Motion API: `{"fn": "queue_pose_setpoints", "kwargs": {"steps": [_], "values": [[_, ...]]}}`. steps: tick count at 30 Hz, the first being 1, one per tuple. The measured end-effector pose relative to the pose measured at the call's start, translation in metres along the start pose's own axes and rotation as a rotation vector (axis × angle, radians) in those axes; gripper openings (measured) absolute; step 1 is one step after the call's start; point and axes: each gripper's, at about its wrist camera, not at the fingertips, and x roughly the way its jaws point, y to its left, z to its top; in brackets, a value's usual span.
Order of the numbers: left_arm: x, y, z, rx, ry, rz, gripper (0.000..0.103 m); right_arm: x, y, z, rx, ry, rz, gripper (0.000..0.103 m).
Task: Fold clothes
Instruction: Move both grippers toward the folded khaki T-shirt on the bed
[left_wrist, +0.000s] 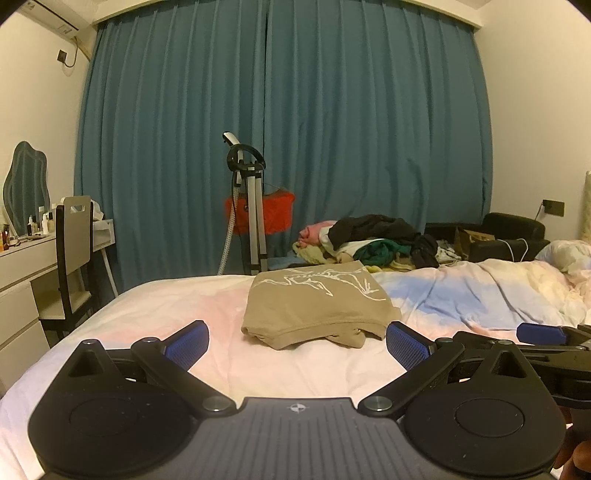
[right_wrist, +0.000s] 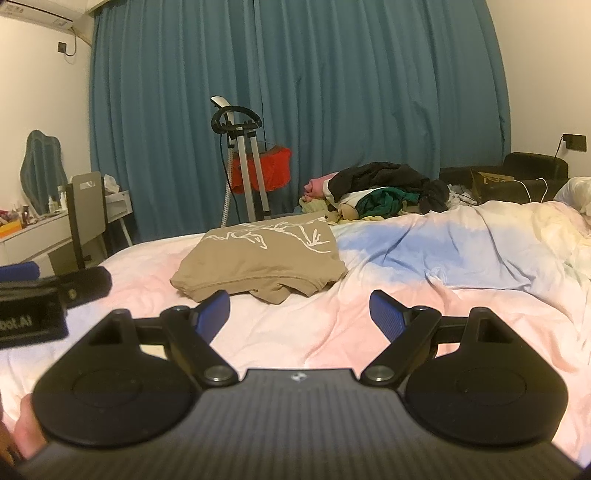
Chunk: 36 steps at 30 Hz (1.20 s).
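Folded tan shirt (left_wrist: 317, 306) on bed (left_wrist: 184, 295)

Both wrist views low over bed (left_wrist: 177, 295); facing curtain (right_wrist: 295, 92); seemingly side-by-side.

The bed (left_wrist: 295, 369) is covered by a rumpled sheet, pale pink across the near and left parts, blue and cream toward the right. A folded tan shirt (left_wrist: 317, 306) with a white line print lies flat on it near the middle. At the far edge a heap of unfolded clothes (left_wrist: 376, 240) rests, black, green, pink and yellow pieces tangled together.
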Motion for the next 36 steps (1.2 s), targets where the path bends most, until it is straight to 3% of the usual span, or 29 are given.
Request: {"fn": "queue_pose_setpoints", "kwargs": {"steps": [14,31,36], "values": [[0.008,0.005,-0.004,-0.013,0.032,-0.004,0.103,-0.003,0.005,0.001,-0.029,-0.013,-0.009,0.084],[0.032,0.037,0.003,-0.252,0.127,-0.006,0.103,0.004,-0.001,-0.007,0.032,0.022,-0.079,0.084],[0.027,0.057,0.027,-0.215,0.111,0.049,0.103,0.012,0.006,0.01,0.092,0.054,-0.127,0.084]]}}
